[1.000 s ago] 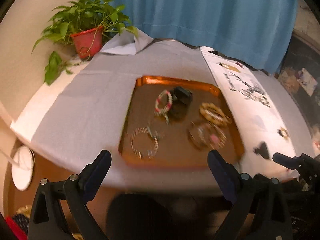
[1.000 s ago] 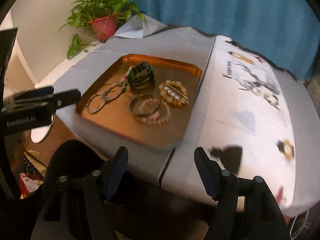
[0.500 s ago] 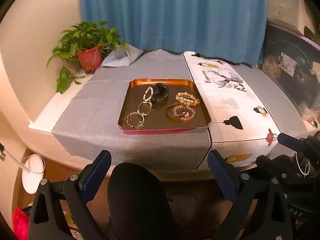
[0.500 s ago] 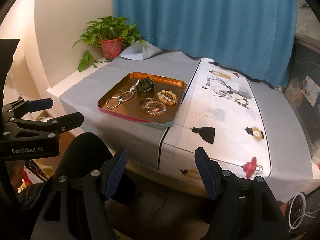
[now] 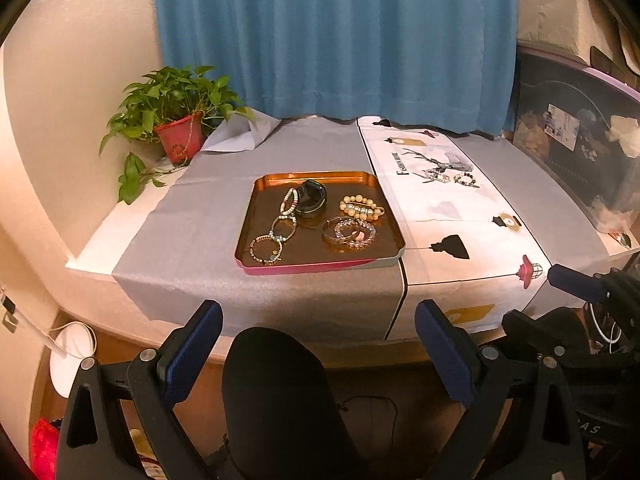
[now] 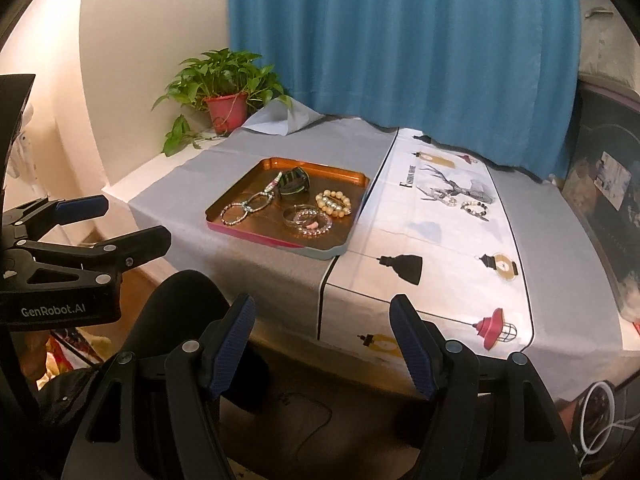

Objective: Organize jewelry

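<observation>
My left tongs (image 5: 318,344) hang released in front of the near edge of the counter (image 5: 208,216), their blue-padded fingers (image 5: 192,344) spread wide with nothing between them. My right tongs (image 6: 322,344) are likewise released and empty, held off the near edge further to the right; from that camera I see the left tongs (image 6: 108,220) out at the left, well apart from the jewelry.

On the grey cloth (image 5: 192,240) sits a shallow copper-coloured metal tray with a red outer rim (image 5: 246,220). Inside it, along the left, a chain of linked thin beaded bracelets (image 5: 276,232) runs from near to far. At the far middle a black band-like bangle (image 5: 312,200) stands on edge, touching the far end of that chain. To the right lies a bracelet of large cream-gold beads (image 5: 360,208), and just near of it a cluster of clear and pinkish bead bracelets (image 5: 352,232), the two groups just beside each other.

Right of the tray lies a white printed runner with a stag and lantern motifs (image 5: 448,216). On the stag print, at the far end, two small dark-and-pale beaded bracelets (image 5: 450,178) lie just beside one another, well apart from the tray.

At the far left corner stands a green leafy plant in a red pot (image 5: 178,140), with a blue curtain (image 5: 332,40) behind the counter.
</observation>
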Available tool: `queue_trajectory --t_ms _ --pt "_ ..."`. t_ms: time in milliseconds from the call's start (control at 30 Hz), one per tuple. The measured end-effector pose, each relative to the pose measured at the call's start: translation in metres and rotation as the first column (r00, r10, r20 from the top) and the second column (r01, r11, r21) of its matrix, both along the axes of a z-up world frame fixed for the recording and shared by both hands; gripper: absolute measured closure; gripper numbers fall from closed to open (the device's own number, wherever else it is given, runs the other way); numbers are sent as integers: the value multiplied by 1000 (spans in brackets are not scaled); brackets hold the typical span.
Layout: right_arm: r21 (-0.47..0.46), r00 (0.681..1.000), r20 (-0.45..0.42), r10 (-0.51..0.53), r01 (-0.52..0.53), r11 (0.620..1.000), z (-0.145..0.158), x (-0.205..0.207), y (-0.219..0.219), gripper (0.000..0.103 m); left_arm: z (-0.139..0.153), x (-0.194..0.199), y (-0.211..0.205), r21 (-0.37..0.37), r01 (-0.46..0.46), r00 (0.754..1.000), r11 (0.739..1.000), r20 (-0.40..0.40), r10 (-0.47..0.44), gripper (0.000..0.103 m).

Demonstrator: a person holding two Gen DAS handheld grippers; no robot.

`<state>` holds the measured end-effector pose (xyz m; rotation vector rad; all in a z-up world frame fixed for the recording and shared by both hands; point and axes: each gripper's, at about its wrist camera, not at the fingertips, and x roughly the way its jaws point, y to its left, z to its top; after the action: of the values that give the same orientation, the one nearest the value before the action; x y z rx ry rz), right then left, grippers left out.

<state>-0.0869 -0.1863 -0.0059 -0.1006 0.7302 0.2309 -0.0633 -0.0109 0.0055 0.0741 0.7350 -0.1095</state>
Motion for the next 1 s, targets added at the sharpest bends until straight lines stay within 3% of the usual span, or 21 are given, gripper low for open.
queue_trajectory --t_ms 567,1000 --pt "6 999 -29 -20 20 1000 -11 9 -7 32 -11 14 -6 6 19 999 1000 -47 -19 7" --pt "24 989 -53 -137 139 990 -26 34 -59 32 -8 55 -47 30 76 994 997 -76 -74 7"
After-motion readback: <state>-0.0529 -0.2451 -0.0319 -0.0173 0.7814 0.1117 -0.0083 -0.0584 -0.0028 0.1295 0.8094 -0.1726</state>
